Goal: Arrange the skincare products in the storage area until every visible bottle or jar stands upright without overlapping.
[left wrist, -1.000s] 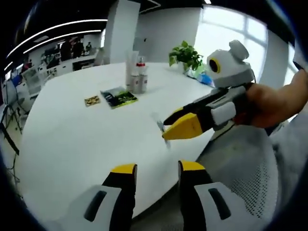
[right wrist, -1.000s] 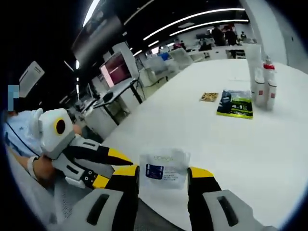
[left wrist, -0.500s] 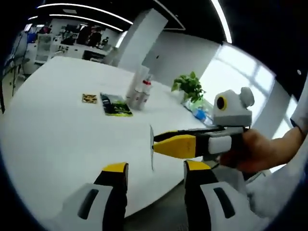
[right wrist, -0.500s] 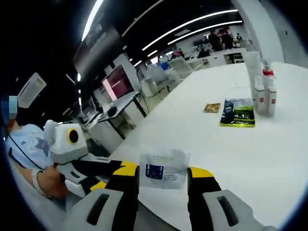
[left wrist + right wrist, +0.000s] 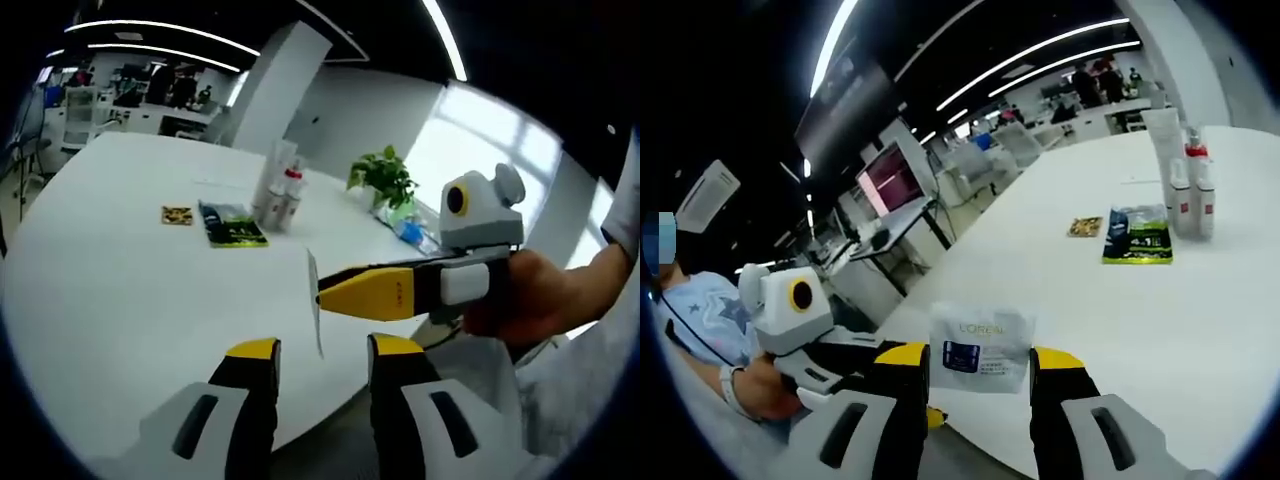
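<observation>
White sachet [image 5: 981,349] held upright between right tongs [image 5: 980,362].

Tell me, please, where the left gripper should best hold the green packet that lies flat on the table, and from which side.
Probably by the near short edge of the green packet, from the side toward the left gripper. It lies flat on the white table, so there is no height to pinch; the bottles crowd its far end.

Glossy plastic sachet [image 5: 981,349]; smooth matt white table [image 5: 1200,330].
</observation>
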`<state>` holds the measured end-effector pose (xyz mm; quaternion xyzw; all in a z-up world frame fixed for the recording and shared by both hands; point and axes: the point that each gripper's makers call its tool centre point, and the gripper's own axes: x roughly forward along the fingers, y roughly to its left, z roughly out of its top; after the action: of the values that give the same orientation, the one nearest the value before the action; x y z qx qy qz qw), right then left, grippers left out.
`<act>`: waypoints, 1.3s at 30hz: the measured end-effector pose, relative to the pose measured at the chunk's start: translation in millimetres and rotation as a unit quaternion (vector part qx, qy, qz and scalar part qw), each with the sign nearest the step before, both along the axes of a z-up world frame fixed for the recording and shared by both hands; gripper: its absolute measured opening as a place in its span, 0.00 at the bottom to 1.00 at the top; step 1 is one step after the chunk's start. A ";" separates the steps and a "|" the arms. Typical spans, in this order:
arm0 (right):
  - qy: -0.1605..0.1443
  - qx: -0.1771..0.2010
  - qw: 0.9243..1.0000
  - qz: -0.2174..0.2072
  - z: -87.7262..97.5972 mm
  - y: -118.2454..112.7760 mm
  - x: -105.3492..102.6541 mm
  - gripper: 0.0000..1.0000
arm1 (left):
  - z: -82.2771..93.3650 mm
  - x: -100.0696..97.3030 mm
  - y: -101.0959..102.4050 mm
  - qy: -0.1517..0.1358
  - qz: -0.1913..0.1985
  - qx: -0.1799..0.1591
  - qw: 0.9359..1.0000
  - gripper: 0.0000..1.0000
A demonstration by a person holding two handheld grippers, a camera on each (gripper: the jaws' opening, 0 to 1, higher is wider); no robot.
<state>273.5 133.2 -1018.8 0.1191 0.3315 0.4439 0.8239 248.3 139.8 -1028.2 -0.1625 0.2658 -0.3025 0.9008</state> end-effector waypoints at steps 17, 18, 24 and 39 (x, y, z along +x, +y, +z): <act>0.031 0.029 0.999 0.009 3.0 15.7 -14.3 0.39 | 3.6 2.3 10.5 -0.018 0.016 0.014 1.000 0.00; 0.035 0.033 0.999 0.008 3.3 15.9 -14.5 0.40 | 4.7 2.4 10.8 -0.018 0.016 0.010 1.000 0.00; 0.041 0.046 0.998 0.008 7.6 15.9 -15.5 0.42 | 9.5 2.6 13.3 -0.005 0.024 -0.038 0.999 0.00; 0.062 0.132 0.989 0.016 27.9 0.4 -5.6 0.39 | 38.0 2.0 18.0 0.008 0.036 -0.193 0.981 0.00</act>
<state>267.9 133.6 -990.9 0.2488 0.3221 0.4891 0.7715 250.4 157.8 -990.2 -0.3447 0.2036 -0.3143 0.8608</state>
